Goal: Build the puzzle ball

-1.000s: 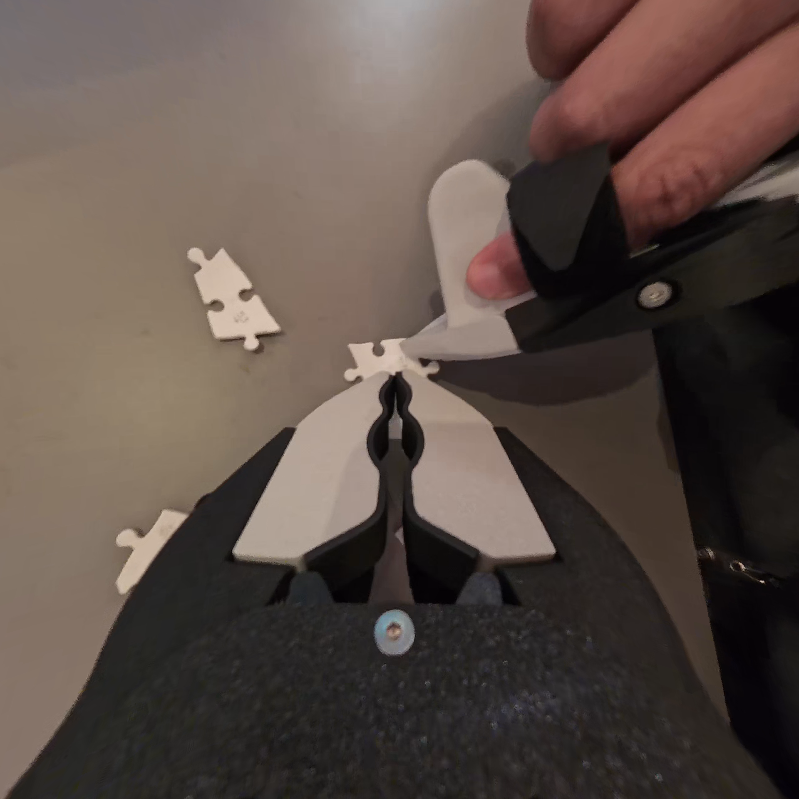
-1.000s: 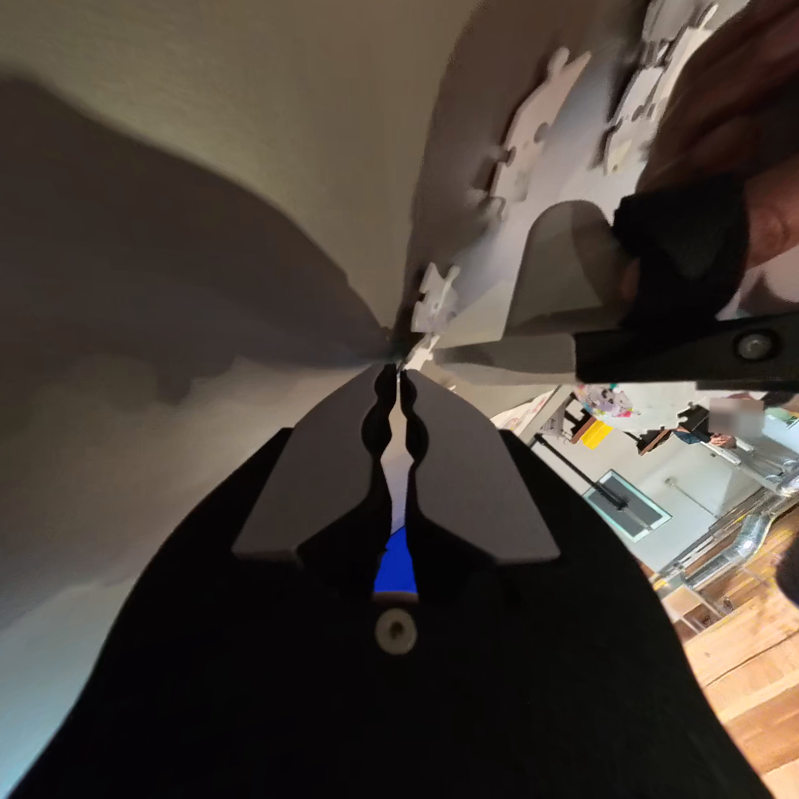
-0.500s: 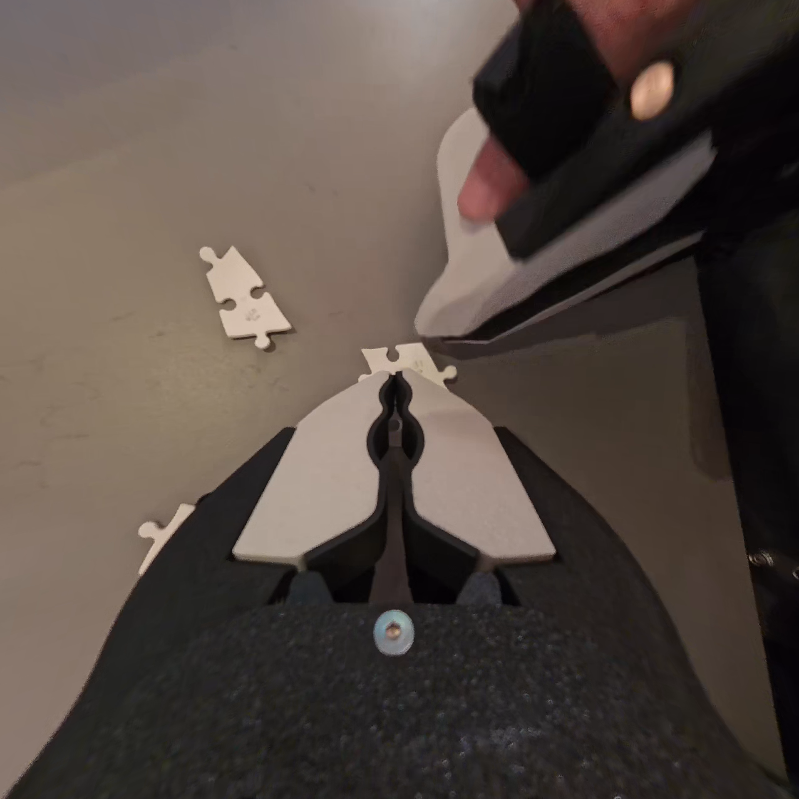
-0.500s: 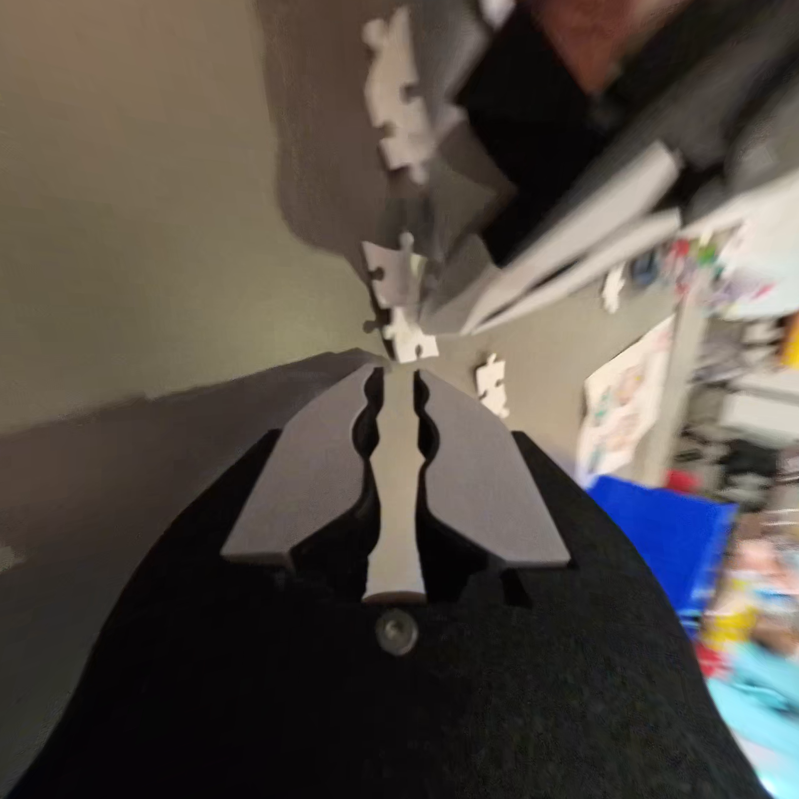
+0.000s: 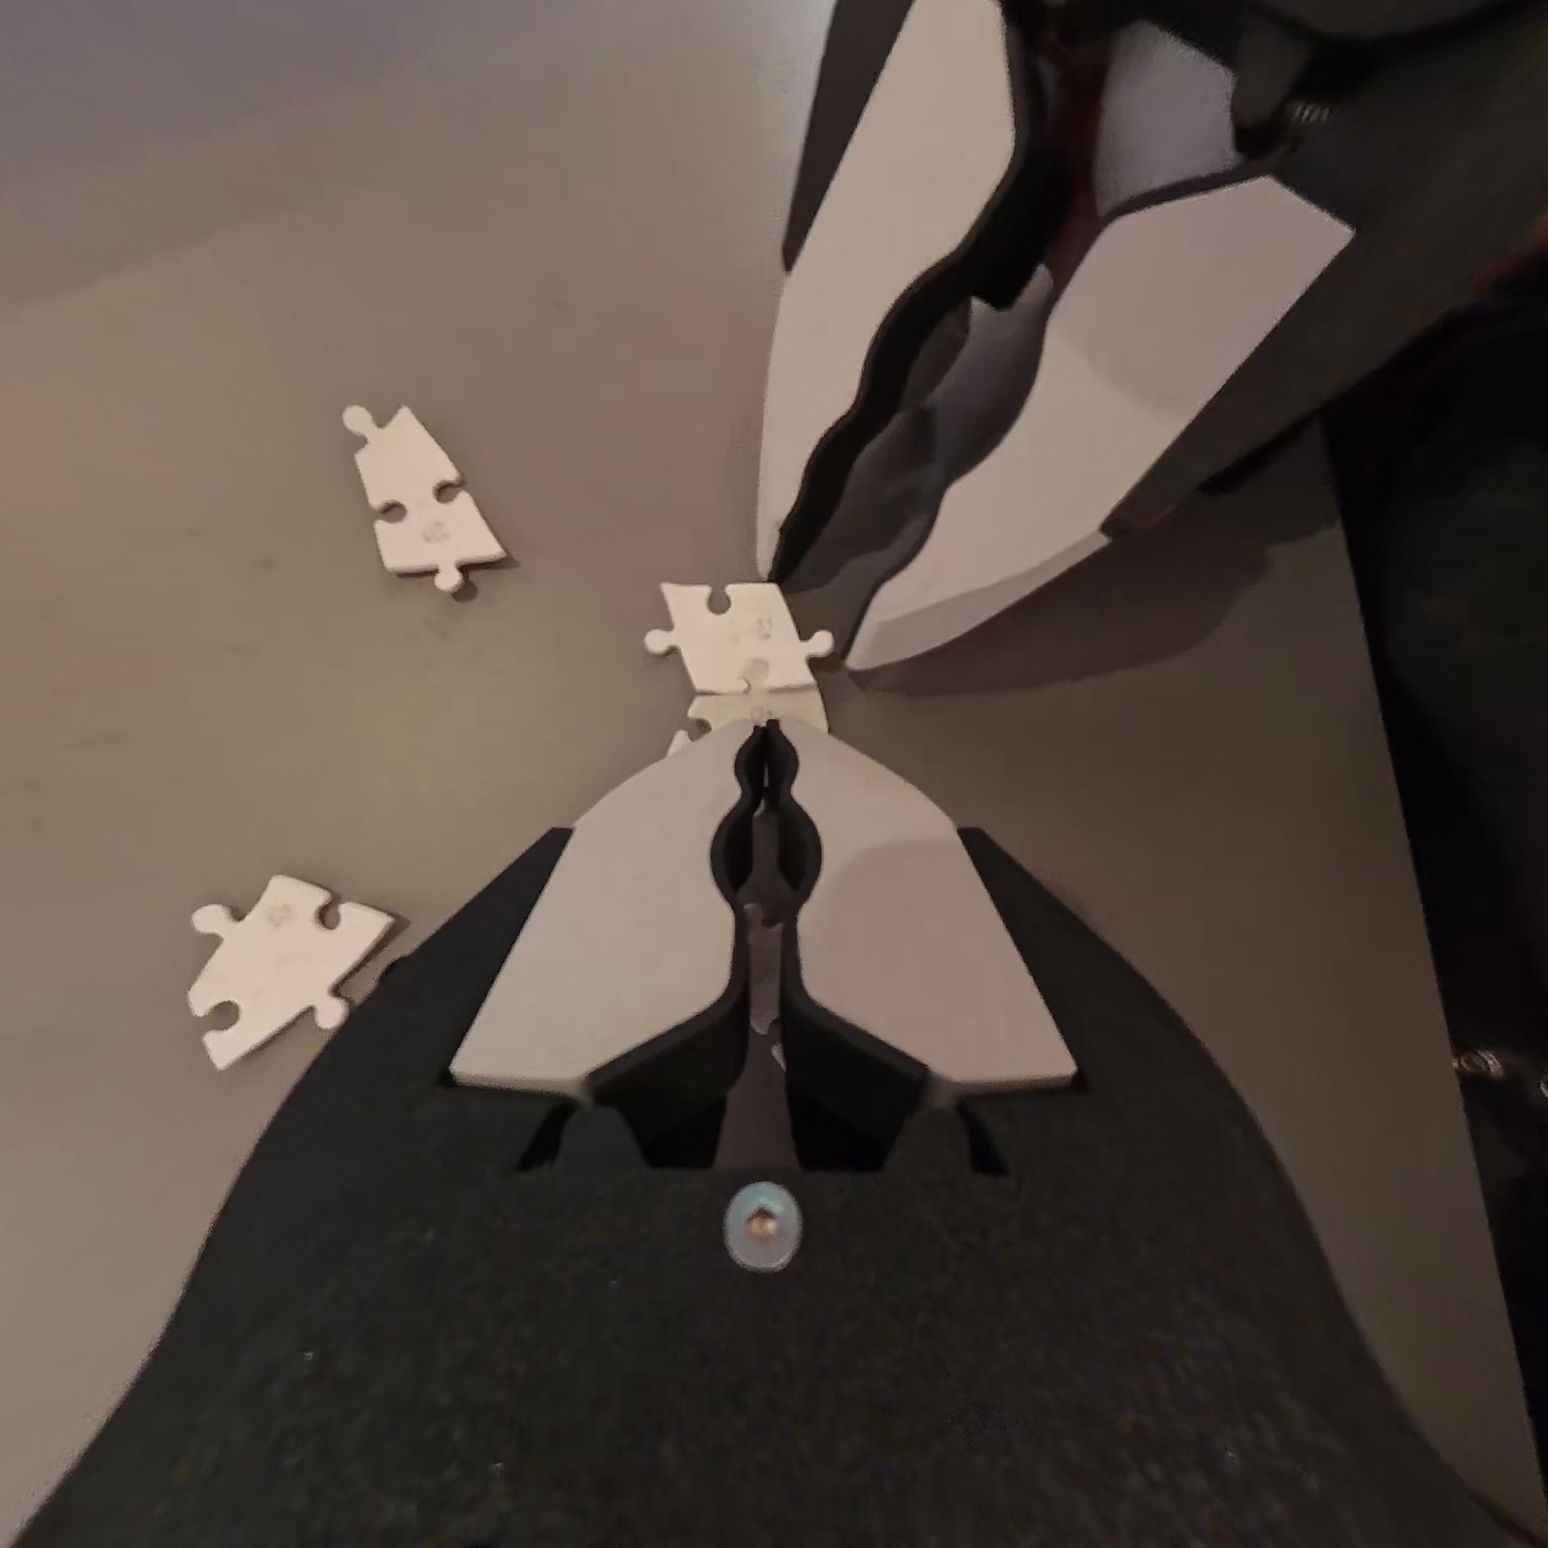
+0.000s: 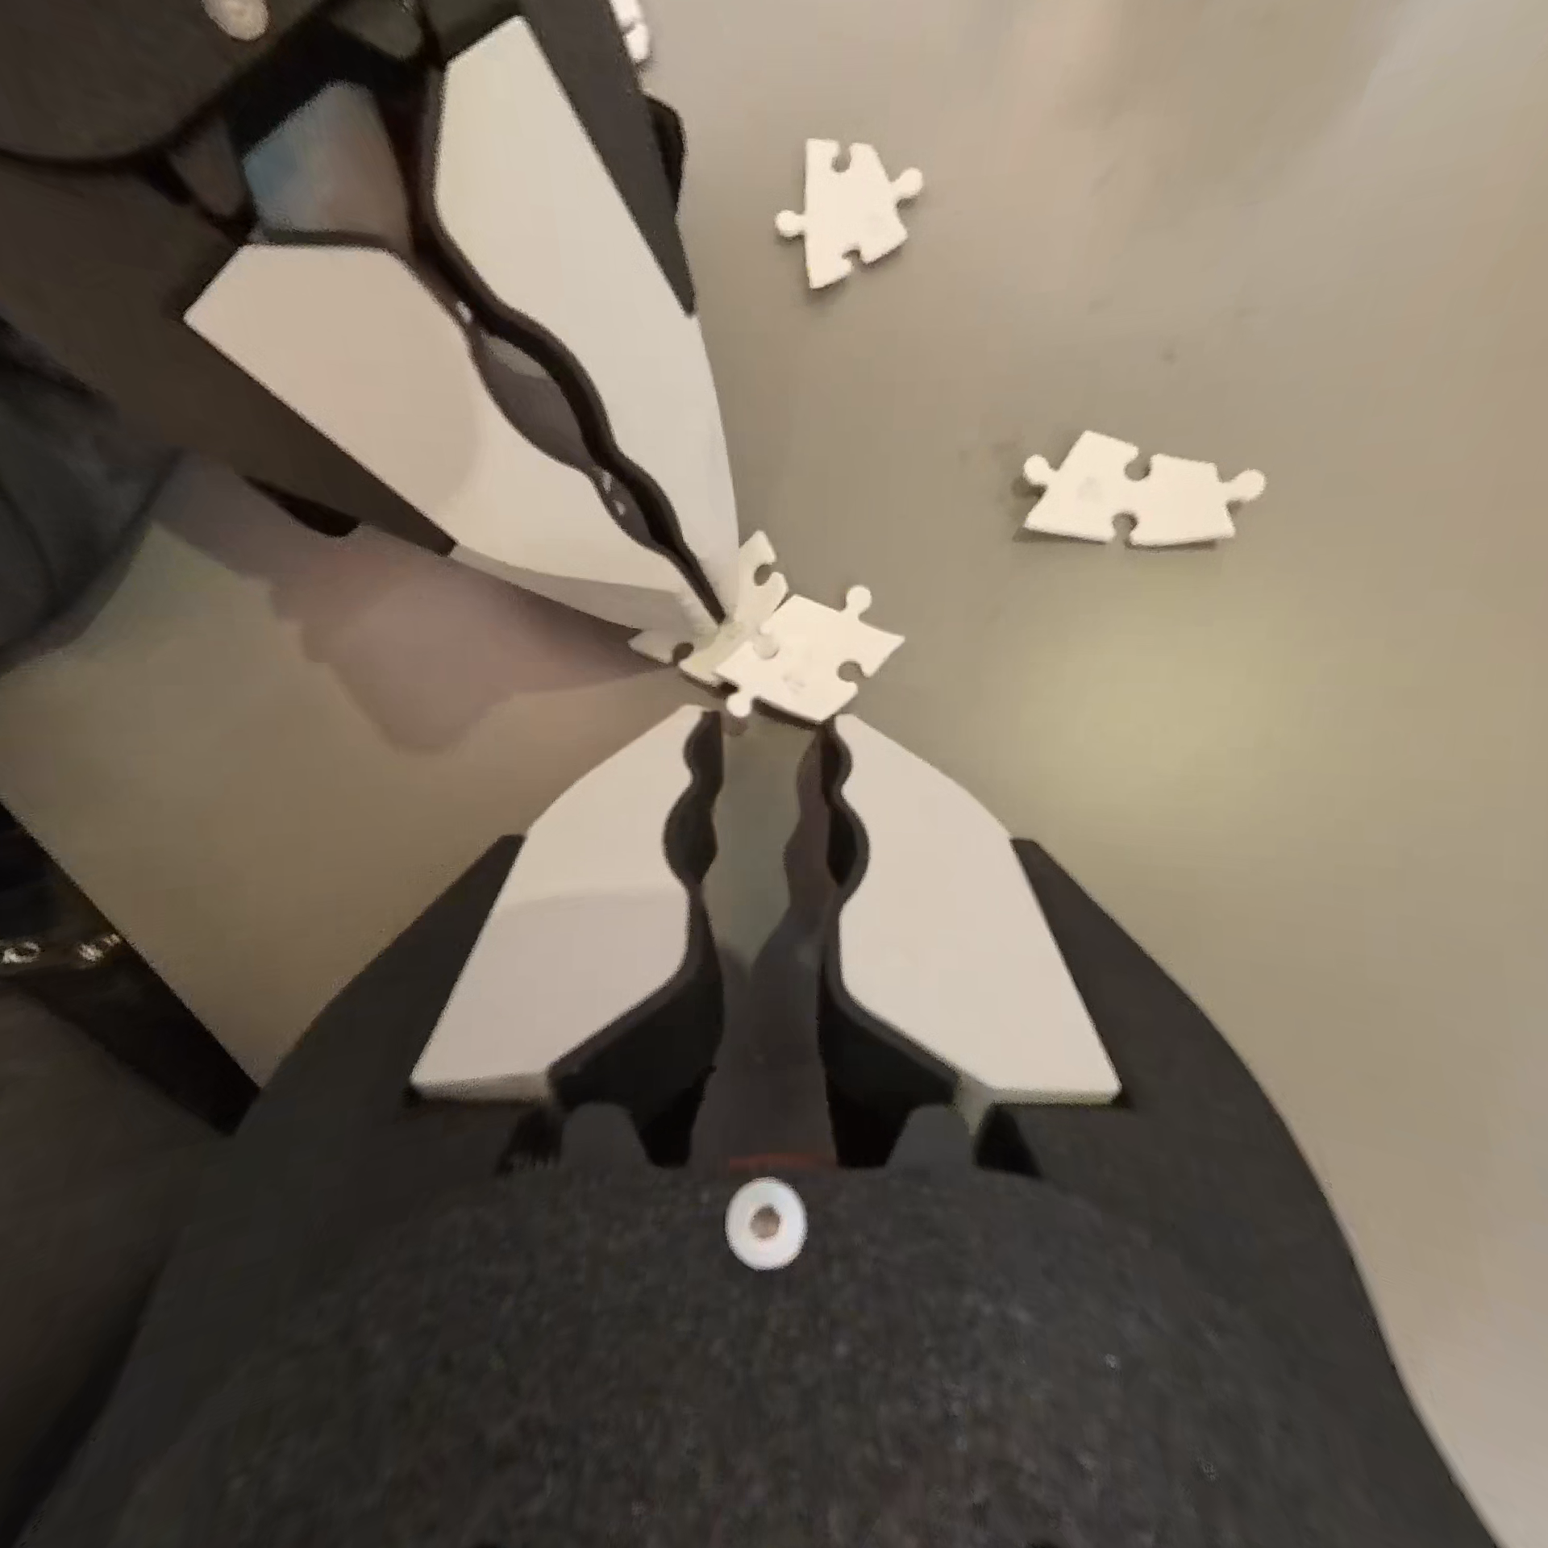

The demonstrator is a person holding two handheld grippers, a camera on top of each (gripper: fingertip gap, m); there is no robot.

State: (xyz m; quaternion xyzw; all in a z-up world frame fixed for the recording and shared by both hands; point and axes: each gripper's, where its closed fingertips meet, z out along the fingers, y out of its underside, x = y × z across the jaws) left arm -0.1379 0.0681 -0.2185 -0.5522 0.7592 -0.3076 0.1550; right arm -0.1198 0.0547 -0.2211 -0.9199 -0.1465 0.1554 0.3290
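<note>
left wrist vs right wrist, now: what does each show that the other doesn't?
Left wrist only: nothing extra on the table. The left gripper hides most of the clamped piece.

Right wrist only: the clamped piece shows clearly, angled between the left fingertips. A piece sliver sits at the top edge.

Both: the right gripper is open at the outer piece, which abuts the clamped one. Also the joined pair, another loose piece and the grey table.

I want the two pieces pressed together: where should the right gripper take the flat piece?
Probably the flat piece by its near edge, straight on: it lies between the right gripper's open fingers; the left gripper clamps the joined piece beyond.
</note>
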